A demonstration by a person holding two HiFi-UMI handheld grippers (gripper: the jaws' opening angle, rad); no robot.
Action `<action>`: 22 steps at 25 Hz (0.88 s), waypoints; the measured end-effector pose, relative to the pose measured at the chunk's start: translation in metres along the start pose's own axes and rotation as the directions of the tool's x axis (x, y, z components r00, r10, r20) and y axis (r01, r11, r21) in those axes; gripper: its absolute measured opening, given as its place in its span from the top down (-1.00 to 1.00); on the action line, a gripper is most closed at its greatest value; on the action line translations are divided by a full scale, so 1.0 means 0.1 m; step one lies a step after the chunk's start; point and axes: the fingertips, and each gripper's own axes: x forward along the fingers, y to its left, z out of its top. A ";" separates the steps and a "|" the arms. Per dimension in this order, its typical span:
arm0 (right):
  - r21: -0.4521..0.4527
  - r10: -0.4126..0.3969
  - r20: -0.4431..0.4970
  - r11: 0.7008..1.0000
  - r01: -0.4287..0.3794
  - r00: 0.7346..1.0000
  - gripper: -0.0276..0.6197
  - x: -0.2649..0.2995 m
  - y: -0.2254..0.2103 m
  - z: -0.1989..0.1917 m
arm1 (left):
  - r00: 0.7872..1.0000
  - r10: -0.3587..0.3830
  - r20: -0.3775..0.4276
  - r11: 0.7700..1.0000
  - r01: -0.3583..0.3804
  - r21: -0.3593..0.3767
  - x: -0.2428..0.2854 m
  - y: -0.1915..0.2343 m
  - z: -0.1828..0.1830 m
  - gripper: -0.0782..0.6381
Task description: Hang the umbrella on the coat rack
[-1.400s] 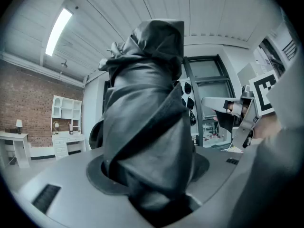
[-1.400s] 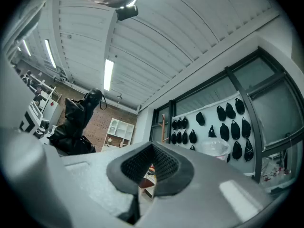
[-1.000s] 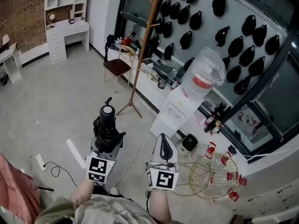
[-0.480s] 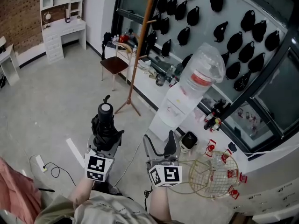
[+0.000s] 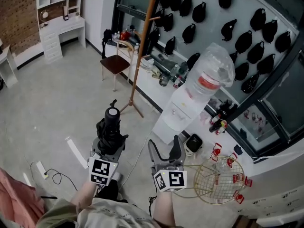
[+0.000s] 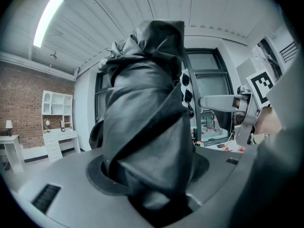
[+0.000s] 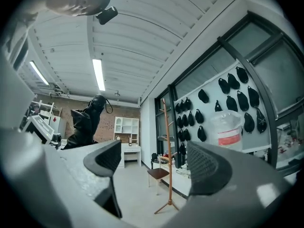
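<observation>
A folded black umbrella (image 5: 111, 127) stands upright in my left gripper (image 5: 109, 148), whose jaws are shut on its lower part. It fills the left gripper view as dark wrapped fabric (image 6: 147, 122). My right gripper (image 5: 165, 151) is beside it to the right, jaws wide open with nothing between them. In the right gripper view the fingers (image 7: 107, 158) frame the wooden coat rack (image 7: 166, 156), which stands some way ahead. The umbrella (image 7: 85, 122) shows at the left of that view. The coat rack (image 5: 141, 56) rises from the floor beyond both grippers.
A water dispenser (image 5: 190, 103) with a large bottle stands right of the rack. Behind the rack are a chair (image 5: 116, 66) and a low, cluttered ledge. A wire basket (image 5: 216, 177) lies at the right. A white desk (image 5: 59, 27) is far left, and a cable (image 5: 54, 175) lies on the floor.
My right gripper's jaws went from shut to wide open. The left gripper with the umbrella has shifted a little lower in the head view.
</observation>
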 end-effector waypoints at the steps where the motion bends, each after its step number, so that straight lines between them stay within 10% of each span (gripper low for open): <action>1: -0.003 -0.002 -0.003 1.000 0.002 1.000 -0.40 0.07 -0.01 -0.02 | 1.000 -0.006 -0.002 1.000 0.006 -0.004 0.08 0.05 0.00 0.05; 22: 0.028 -0.003 0.040 1.000 0.002 0.999 -0.40 1.84 -0.23 -0.02 | 0.992 -0.127 0.003 0.992 0.127 0.024 1.63 1.12 0.42 0.05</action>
